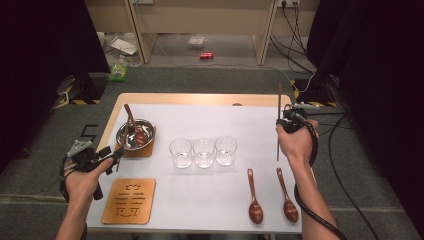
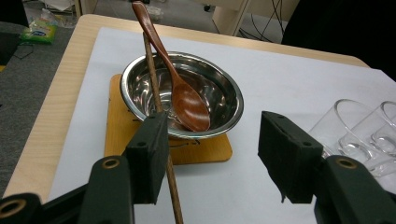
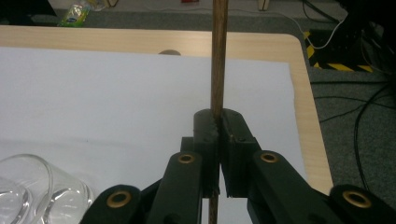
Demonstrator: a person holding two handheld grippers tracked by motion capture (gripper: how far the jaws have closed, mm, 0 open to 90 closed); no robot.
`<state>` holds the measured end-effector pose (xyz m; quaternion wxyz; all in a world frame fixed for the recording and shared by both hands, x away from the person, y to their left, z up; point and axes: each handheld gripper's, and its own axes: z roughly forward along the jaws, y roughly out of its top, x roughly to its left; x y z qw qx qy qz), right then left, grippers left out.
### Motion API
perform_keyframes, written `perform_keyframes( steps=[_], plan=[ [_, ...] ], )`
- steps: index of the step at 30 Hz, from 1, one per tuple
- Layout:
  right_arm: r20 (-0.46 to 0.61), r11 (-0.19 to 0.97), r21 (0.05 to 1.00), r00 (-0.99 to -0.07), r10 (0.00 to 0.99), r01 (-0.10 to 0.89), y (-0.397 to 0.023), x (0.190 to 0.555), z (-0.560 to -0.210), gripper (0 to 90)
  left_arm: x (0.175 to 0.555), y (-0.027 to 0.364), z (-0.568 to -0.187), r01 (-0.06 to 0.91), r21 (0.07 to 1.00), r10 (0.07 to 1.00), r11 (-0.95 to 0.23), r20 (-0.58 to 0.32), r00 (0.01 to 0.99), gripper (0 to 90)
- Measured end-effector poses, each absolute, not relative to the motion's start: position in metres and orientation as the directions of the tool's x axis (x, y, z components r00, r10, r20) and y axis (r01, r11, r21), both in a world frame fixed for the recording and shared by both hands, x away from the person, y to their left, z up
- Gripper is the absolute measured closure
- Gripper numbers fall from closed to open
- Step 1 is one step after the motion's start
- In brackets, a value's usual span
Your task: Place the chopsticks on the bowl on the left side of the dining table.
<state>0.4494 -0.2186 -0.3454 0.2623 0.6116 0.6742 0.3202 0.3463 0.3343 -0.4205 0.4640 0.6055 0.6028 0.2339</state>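
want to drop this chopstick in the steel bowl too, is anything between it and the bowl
Yes. The right gripper holds the chopstick upright at the table's right side, and the three glasses stand in a row between it and the bowl. Lifting over them looks simplest.

Glossy steel bowl, lacquered wooden spoon, matt wooden chopstick
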Motion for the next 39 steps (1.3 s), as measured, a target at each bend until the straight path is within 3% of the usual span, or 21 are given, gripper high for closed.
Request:
perform_keyframes(
  steps=[15,39],
  plan=[
    [0.045,0.030,0.827,-0.120,0.992,0.562,-0.205,0.452,-0.340,85.9,0.346,0.335,-0.420,0.510,0.845,0.947,0.159,-0.276,0.163,42.6],
    [0.058,0.020,0.871,-0.142,0.988,0.491,-0.182,0.465,-0.341,85.9,0.345,0.337,-0.418,0.499,0.851,0.943,0.165,-0.284,0.172,42.5]
  ],
)
